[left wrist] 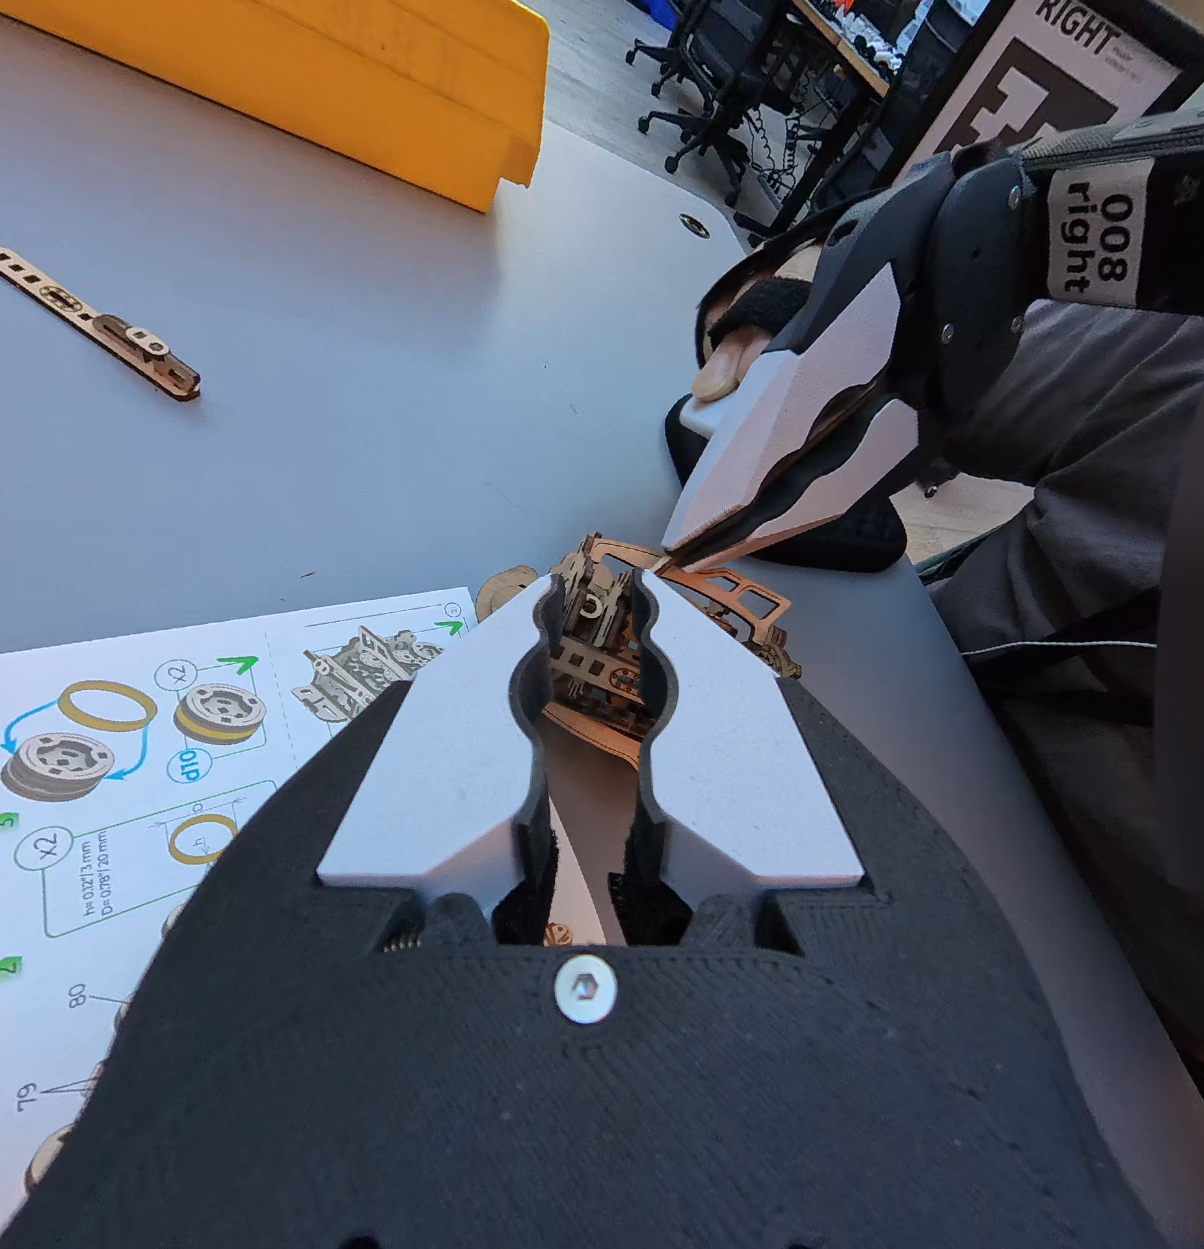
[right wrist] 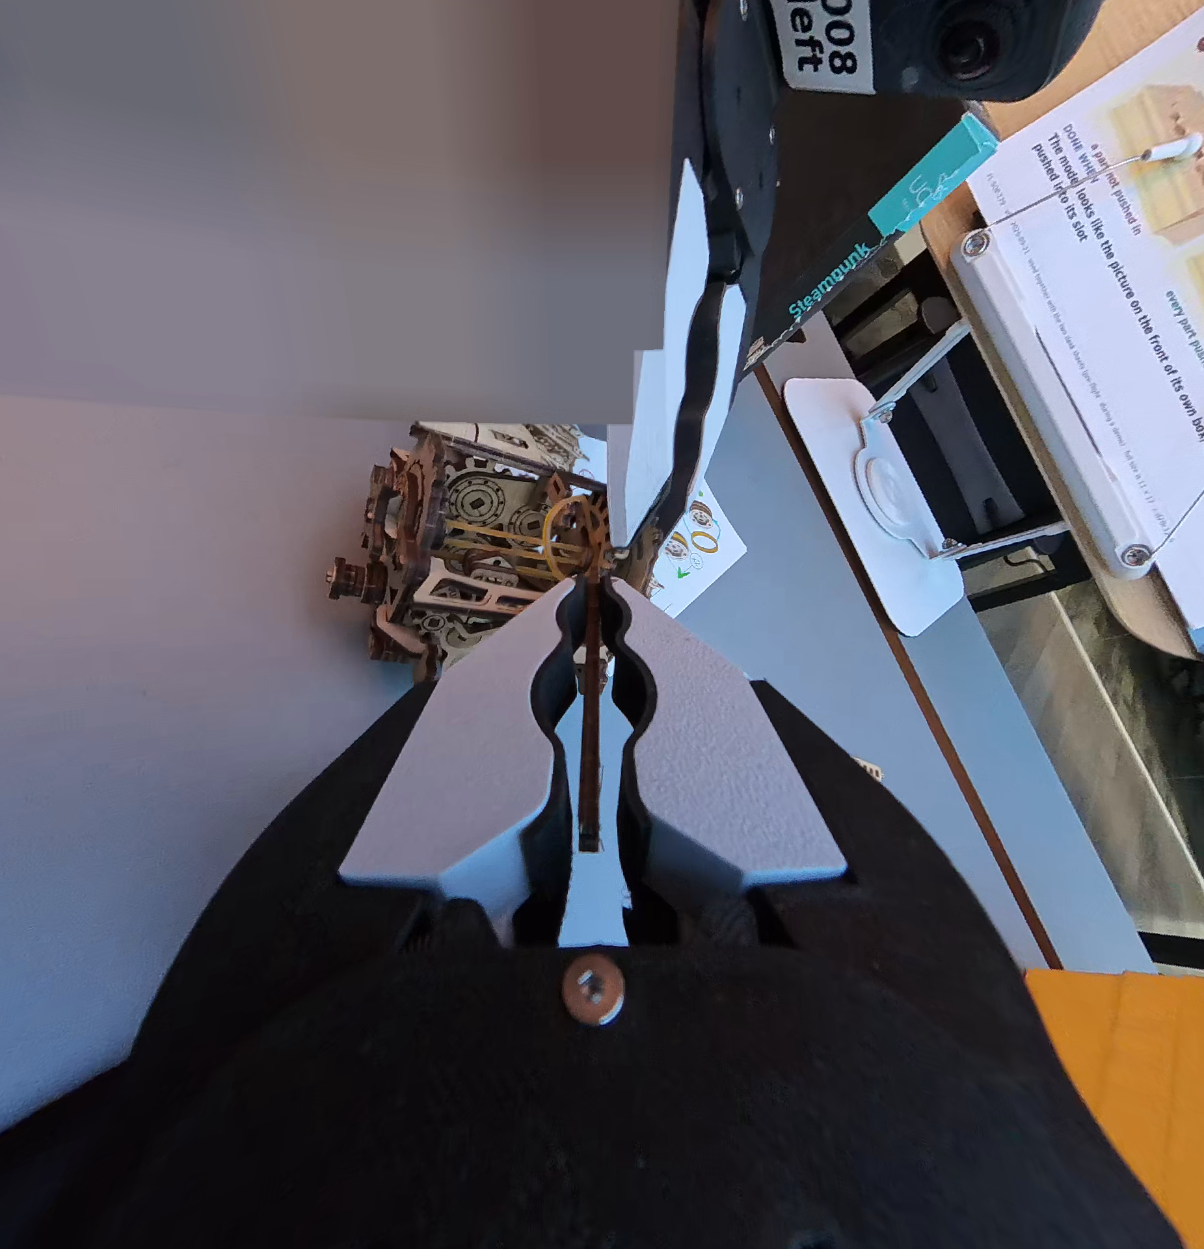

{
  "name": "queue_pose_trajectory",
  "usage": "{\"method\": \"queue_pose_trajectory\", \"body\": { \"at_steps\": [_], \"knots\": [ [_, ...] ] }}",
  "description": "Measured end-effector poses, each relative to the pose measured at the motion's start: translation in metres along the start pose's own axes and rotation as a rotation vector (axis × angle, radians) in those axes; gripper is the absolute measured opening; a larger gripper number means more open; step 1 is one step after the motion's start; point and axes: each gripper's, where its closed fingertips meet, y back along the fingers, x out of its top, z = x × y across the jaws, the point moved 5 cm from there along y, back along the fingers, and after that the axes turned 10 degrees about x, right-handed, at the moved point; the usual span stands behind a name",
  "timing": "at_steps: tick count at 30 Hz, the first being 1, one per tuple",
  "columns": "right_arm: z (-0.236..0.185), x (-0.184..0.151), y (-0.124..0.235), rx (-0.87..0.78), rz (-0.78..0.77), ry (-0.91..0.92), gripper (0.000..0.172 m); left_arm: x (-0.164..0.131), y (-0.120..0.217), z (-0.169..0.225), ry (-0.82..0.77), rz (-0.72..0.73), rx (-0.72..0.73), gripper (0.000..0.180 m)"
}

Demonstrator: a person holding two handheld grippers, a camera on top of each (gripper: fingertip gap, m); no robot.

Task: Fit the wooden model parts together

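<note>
A yellow bin [left wrist: 356, 88], a loose strip [left wrist: 92, 324] and an instruction sheet [left wrist: 112, 743] lie on the grey table [left wrist: 383, 405]. The left gripper [left wrist: 595, 595] clamps the gear-filled wooden model [right wrist: 450, 541], hiding its middle. The right gripper [right wrist: 589, 595] pinches a thin wooden part [right wrist: 589, 730], edge-on, its tip at the model.

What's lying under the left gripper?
An instruction sheet on the table, running under the left gripper; small wooden discs peek out at its edge. The rest is covered.
</note>
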Motion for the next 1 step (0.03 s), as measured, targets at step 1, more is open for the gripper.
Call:
{"method": "queue_pose_trajectory", "body": {
  "at_steps": [1],
  "knots": [
    [0.0005, 0.001, 0.0004, -0.001, 0.0, -0.008, 0.0, 0.0, 0.0001, 0.0002, -0.002, -0.001, 0.002, 0.017]
  ]
}}
